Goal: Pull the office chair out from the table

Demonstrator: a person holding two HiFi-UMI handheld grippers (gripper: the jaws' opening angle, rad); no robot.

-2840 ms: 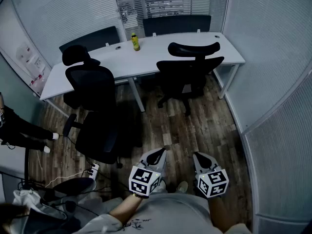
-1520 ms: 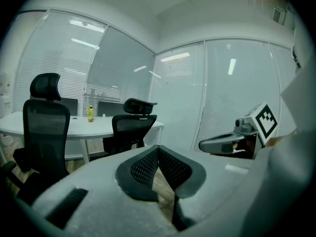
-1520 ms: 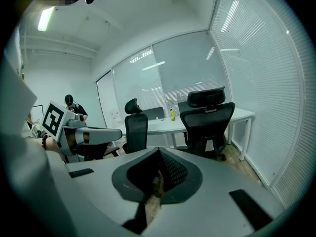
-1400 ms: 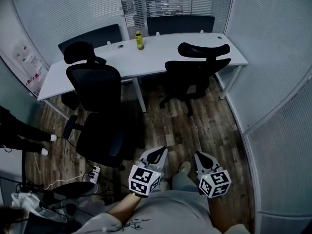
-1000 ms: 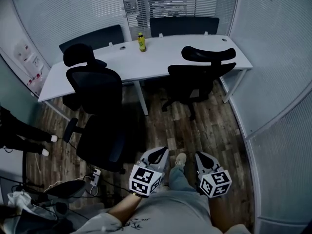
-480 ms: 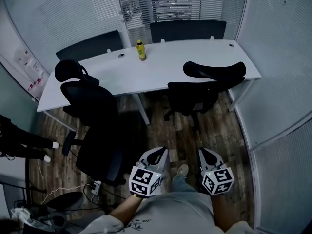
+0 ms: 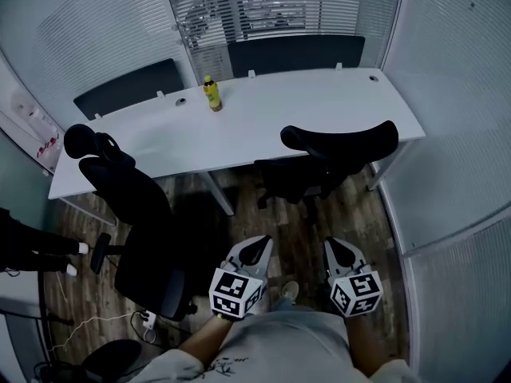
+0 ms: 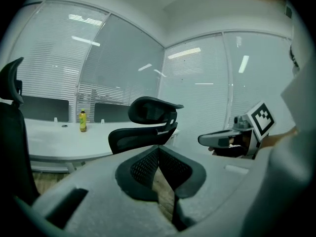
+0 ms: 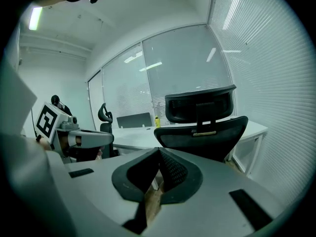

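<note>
A black office chair (image 7: pixel 335 154) with a headrest stands pushed in at the right half of the white table (image 7: pixel 263 122), its back towards me. The same chair (image 9: pixel 202 122) fills the middle of the right gripper view, and this chair (image 8: pixel 145 127) shows ahead in the left gripper view. My left gripper (image 7: pixel 254 247) and right gripper (image 7: pixel 335 248) are held side by side low in the head view, short of the chair and not touching it. Both are shut with nothing between the jaws.
A second black office chair (image 7: pixel 132 214) stands pulled out at the left. A yellow bottle (image 7: pixel 211 94) stands on the table's far side. Glass walls with blinds (image 7: pixel 455 134) close in the right and back. Cables and a power strip (image 7: pixel 148 319) lie on the wood floor at lower left.
The view has advanced toward the table; the right chair now sits closer and more central ahead of both grippers. The grippers keep their shut pose side by side.
</note>
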